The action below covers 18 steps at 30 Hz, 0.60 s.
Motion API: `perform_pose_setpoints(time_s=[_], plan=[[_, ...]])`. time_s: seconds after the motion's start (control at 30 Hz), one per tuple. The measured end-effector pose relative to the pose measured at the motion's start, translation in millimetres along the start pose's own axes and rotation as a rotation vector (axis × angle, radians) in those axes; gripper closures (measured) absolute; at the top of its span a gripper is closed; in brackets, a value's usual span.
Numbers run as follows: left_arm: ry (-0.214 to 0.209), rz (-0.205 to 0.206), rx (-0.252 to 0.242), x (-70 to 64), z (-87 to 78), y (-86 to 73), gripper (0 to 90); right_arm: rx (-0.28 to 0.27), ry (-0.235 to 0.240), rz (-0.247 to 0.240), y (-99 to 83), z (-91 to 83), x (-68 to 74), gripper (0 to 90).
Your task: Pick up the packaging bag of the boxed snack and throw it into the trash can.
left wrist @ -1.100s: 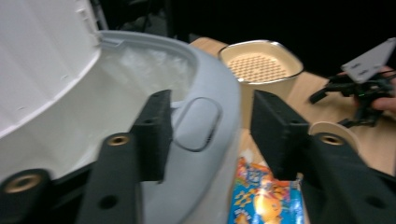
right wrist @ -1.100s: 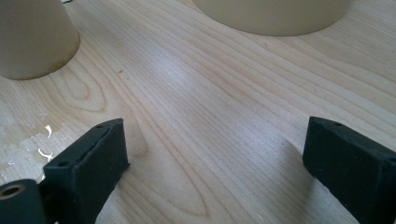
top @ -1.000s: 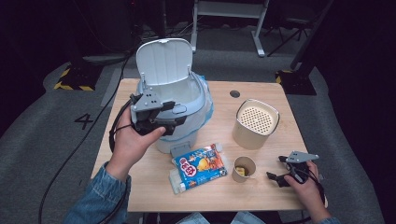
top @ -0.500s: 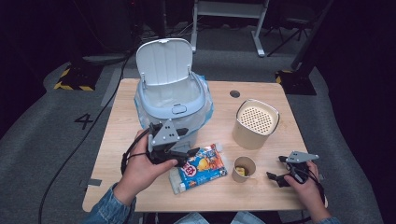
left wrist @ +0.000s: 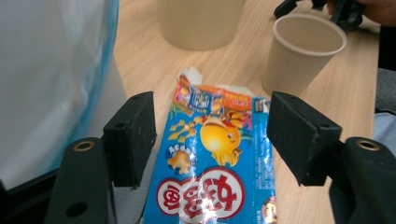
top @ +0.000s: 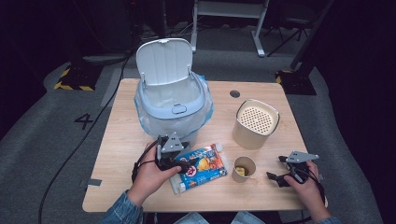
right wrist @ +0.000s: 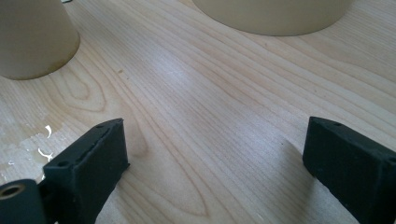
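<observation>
Under left tool [left wrist: 212,140], half-hidden snack packet [left wrist: 217,168]

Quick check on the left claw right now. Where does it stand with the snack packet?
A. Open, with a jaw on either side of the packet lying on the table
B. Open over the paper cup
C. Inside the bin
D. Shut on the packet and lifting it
A. In the left gripper view the left claw is open, its jaws apart on either side of the snack packet, which lies flat on the table.
</observation>
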<state>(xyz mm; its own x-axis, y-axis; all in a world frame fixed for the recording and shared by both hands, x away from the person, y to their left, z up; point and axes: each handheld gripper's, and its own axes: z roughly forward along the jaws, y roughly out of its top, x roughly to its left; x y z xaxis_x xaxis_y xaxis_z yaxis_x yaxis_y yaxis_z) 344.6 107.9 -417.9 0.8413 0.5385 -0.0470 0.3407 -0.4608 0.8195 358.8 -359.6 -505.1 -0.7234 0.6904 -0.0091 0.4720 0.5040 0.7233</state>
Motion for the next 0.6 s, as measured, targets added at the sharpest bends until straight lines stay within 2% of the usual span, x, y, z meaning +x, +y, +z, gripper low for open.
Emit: perform_pose_setpoints(time_s=[0.03, 0.07, 0.1, 0.17, 0.27, 0.37, 0.6], plan=[[0.009, -0.01, 0.024, 5.0, 7.9, -5.7, 33.9, 0.0, 0.0, 0.0, 0.0, 0.0, 0.0, 6.4], [0.009, -0.01, 0.024, 5.0, 7.9, -5.7, 33.9, 0.0, 0.0, 0.0, 0.0, 0.0, 0.0, 6.4], [0.034, -0.01, 0.057, 9.2, 14.7, -10.3, 33.9, 0.0, 0.0, 0.0, 0.0, 0.0, 0.0, 6.5], [0.063, 0.01, 0.099, 12.5, 20.7, -13.6, 33.9, 0.0, 0.0, 0.0, 0.0, 0.0, 0.0, 6.5], [0.055, -0.007, 0.123, 17.1, 28.3, -16.7, 33.6, 0.0, 0.0, 0.0, 0.0, 0.0, 0.1, 6.5], [0.031, -0.017, 0.152, 18.9, 35.5, -17.6, 37.4, 0.0, 0.0, 0.0, 0.0, 0.0, 0.0, 6.5], [0.021, -0.004, 0.199, 18.1, 48.3, -18.0, 38.6, 0.0, 0.0, 0.0, 0.0, 0.0, 0.1, 6.4]])
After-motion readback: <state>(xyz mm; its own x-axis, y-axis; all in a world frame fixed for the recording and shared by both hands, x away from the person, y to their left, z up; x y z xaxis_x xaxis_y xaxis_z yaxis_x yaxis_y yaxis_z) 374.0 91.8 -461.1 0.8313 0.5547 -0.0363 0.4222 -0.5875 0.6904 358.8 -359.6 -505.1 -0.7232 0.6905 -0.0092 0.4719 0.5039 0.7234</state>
